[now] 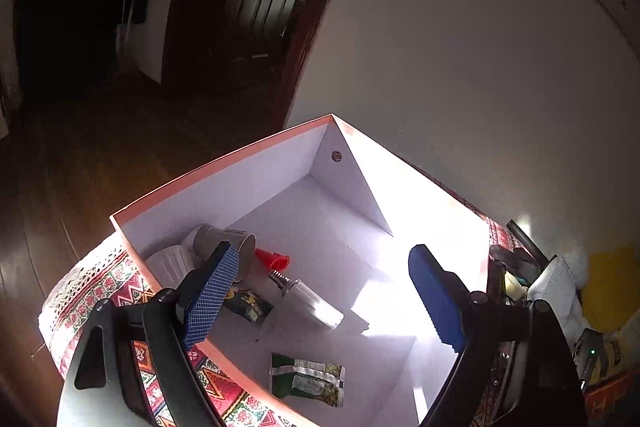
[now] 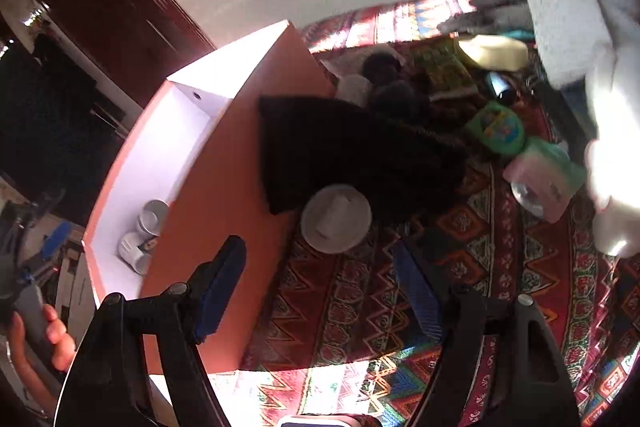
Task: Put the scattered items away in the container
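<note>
Currently the right gripper (image 2: pixel 320 287), jaws apart and empty, is hovering just short of the white lid (image 2: pixel 336 219) lying ahead beside the box (image 2: pixel 224 163); risk: fingers skidding off its flat rim.

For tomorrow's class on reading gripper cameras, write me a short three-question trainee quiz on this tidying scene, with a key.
1. True or false: the left gripper is shut on the bulb.
2. Which lies outside the box on the patterned cloth: A) green snack packet B) white round lid C) red cone?
3. Fill in: both grippers, including the right gripper, hold ____.

Key: 1 false, it is open above the box; 2 B; 3 nothing.
</note>
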`<state>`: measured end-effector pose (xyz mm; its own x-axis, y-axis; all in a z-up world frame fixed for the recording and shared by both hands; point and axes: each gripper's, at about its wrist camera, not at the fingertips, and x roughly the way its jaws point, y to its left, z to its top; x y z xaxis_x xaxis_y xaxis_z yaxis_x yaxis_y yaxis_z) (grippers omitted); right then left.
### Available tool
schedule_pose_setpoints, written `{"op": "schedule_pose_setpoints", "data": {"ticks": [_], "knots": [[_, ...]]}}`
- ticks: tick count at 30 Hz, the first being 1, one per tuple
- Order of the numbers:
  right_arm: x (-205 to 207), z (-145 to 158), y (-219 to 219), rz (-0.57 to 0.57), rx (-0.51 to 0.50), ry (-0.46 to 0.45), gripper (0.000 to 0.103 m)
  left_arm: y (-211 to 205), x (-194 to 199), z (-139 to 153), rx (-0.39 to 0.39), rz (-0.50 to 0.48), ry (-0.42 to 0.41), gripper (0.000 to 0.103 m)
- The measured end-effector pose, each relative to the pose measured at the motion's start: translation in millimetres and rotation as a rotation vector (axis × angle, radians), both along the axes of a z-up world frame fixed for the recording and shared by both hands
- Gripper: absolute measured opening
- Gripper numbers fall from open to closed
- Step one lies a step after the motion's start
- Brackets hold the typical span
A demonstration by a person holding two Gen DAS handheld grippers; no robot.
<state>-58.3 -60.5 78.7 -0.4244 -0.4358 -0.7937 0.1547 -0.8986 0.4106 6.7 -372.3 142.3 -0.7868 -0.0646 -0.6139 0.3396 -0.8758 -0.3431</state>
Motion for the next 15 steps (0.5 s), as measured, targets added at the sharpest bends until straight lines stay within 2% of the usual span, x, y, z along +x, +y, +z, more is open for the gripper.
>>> {"op": "schedule_pose_setpoints", "data": {"ticks": [3,5,7,8,9,10,13,15], "knots": [[-14.5,-40.0,-12.5,0.019,0.053,-0.064,0.076,4.1,-4.9,-0.7,-0.003,-0.003,-0.006,0.087],[-24.1,-50.1,-23.7,0.029,0.094,-0.044,0.08,8.0,-10.2,0.0,-0.011,-0.006,-0.01,0.087],[-32.9,-50.4,-34.2,0.036,0.132,0.016,0.084,14.1,-14.7,2.7,-0.02,-0.012,-0.01,0.087],[-37.2,-50.3,-37.6,0.04,0.144,0.032,0.081,18.0,-16.9,3.7,-0.026,-0.017,-0.009,0.087],[-40.3,-50.1,-39.0,0.047,0.153,0.034,0.073,22.3,-18.6,5.0,-0.036,-0.023,-0.007,0.087],[-40.9,-48.8,-38.7,0.065,0.153,0.034,0.06,27.2,-20.8,5.3,-0.048,-0.03,-0.006,0.087],[-21.6,-39.0,-19.1,0.104,0.108,0.041,0.06,51.4,-26.4,7.5,-0.117,-0.069,-0.013,0.087],[4.7,-29.6,8.8,0.106,0.109,0.068,0.06,79.9,-26.2,12.0,-0.196,-0.127,0.0,0.087]]}}
